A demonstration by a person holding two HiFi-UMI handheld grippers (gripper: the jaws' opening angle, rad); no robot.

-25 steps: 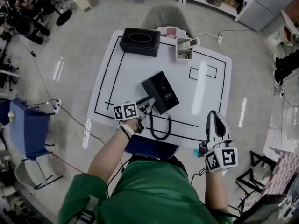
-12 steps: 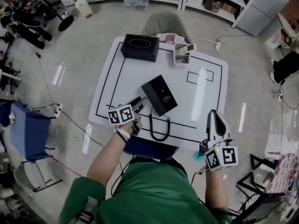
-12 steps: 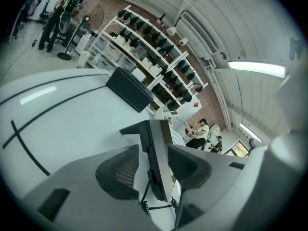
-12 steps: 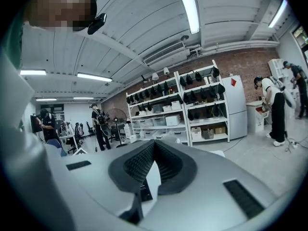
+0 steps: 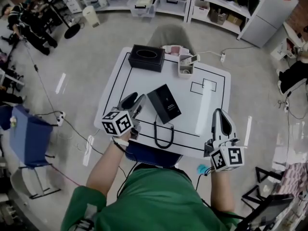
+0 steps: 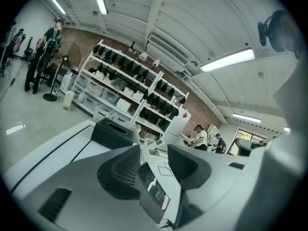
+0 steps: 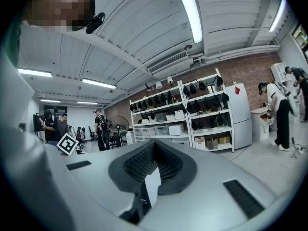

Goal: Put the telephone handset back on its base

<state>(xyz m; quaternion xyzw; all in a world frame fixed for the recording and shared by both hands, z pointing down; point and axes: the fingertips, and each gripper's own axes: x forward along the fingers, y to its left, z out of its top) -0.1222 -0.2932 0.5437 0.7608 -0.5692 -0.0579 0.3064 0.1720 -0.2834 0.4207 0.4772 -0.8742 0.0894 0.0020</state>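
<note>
Grey floor (image 5: 72, 57), white shelving (image 7: 183, 117) (brick wall (image 7: 245, 69) behind), strip lights (image 7: 190, 8)

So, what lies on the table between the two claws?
Head view: the black telephone and its cord, nearer the left claw; bare table toward the right claw.

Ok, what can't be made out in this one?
- Telephone, whether fully back together: head view, small and uniformly black; left gripper view, the left gripper covers most of it.
- White container's contents: head view, too small.
- Table: right gripper view, almost entirely hidden behind the right gripper.
</note>
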